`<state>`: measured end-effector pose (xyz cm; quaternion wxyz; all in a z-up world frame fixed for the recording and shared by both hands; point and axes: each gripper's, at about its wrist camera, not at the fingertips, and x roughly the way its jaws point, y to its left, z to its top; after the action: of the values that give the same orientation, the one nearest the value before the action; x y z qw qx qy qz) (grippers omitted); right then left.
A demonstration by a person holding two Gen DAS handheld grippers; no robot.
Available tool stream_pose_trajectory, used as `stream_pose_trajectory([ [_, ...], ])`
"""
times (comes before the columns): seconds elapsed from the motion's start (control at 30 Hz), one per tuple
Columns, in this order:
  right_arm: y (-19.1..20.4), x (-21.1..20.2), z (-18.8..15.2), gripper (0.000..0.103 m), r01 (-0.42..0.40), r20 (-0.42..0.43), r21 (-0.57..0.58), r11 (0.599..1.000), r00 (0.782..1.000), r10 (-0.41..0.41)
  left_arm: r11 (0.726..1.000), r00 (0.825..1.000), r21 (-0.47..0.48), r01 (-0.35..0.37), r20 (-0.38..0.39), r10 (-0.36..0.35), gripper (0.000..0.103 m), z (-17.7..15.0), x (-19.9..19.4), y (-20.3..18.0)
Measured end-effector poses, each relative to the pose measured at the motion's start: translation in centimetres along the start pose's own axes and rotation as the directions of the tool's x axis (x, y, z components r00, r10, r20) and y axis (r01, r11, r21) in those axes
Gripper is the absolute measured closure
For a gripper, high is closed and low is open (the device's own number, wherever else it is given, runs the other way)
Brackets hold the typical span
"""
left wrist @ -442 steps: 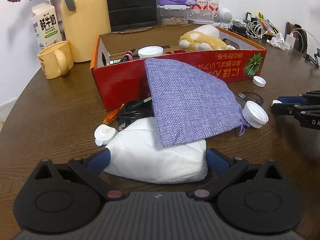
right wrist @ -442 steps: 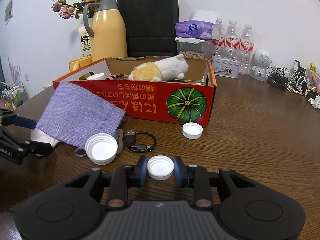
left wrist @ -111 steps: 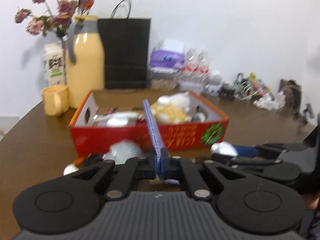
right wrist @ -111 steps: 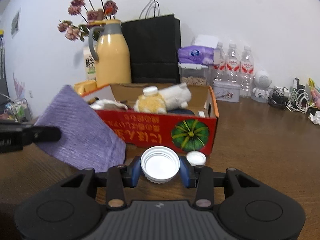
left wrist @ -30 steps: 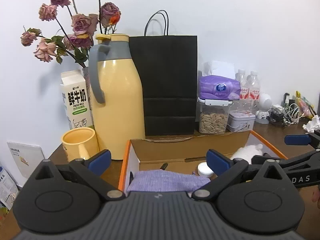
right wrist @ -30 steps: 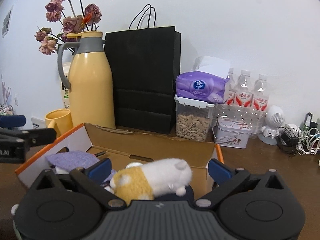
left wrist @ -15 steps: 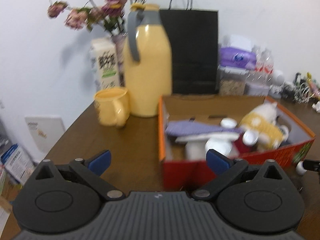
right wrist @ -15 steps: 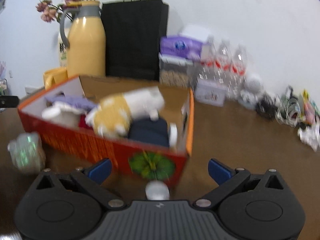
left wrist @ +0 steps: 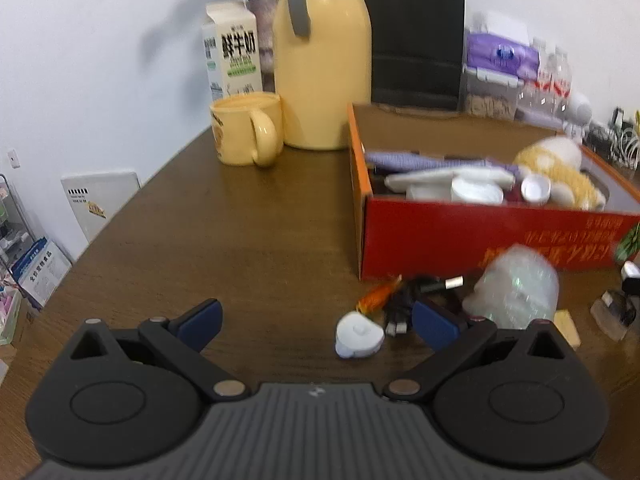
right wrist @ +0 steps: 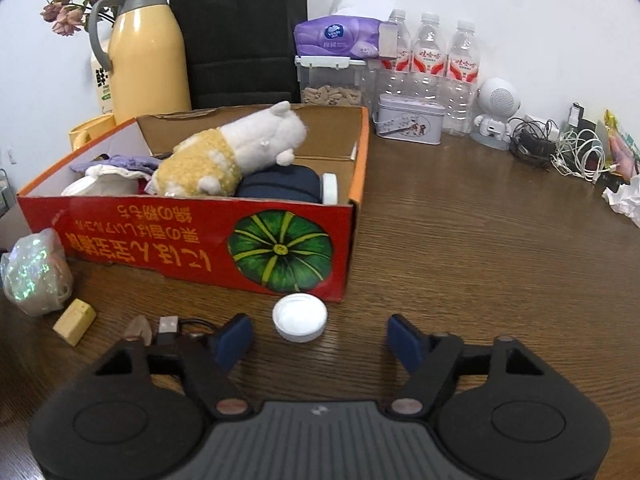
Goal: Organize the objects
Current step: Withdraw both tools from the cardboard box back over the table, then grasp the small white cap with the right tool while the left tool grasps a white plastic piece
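Note:
The red cardboard box (right wrist: 192, 236) (left wrist: 460, 236) holds a plush toy (right wrist: 232, 148), the purple pouch (left wrist: 404, 159), white caps and a dark bundle. My right gripper (right wrist: 322, 340) is open and empty, just above the table, with a white cap (right wrist: 300, 317) lying between and ahead of its fingers. My left gripper (left wrist: 316, 320) is open and empty, low over the table left of the box. A small white plug-like piece (left wrist: 358, 336), an orange item and black cable (left wrist: 400, 300), and a glittery clear bag (left wrist: 516, 288) (right wrist: 34, 272) lie in front of the box.
A yellow jug (left wrist: 320, 68), yellow mug (left wrist: 244, 128), milk carton (left wrist: 234, 48) and black paper bag (right wrist: 240, 32) stand behind the box. Water bottles (right wrist: 428, 60), a tin (right wrist: 410, 122) and cables (right wrist: 560, 152) are at the right. A yellow block (right wrist: 74, 322) and a USB cable (right wrist: 172, 326) lie by the right gripper.
Both grippers have pulled back from over the box and dropped low to the table. The left has swung left; the right now has the white cap ahead of its fingers.

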<state>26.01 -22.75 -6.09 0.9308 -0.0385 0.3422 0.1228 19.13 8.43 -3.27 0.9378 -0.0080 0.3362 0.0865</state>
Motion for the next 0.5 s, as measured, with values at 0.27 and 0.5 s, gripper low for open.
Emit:
stream_pose_trajectory([
  [0.27,0.4,0.3,0.2,0.043,-0.001,0.022,0.003,1.000,1.000,0.001,1.000,0.999,-0.005,0.007,-0.045,-0.007,0.000,-0.8,1.8,-0.1],
  [0.5,0.6,0.3,0.0,0.046,0.002,0.046,-0.001,1.000,0.999,-0.002,0.999,0.999,-0.002,0.050,-0.014,-0.050,0.019,-1.2,1.3,0.0],
])
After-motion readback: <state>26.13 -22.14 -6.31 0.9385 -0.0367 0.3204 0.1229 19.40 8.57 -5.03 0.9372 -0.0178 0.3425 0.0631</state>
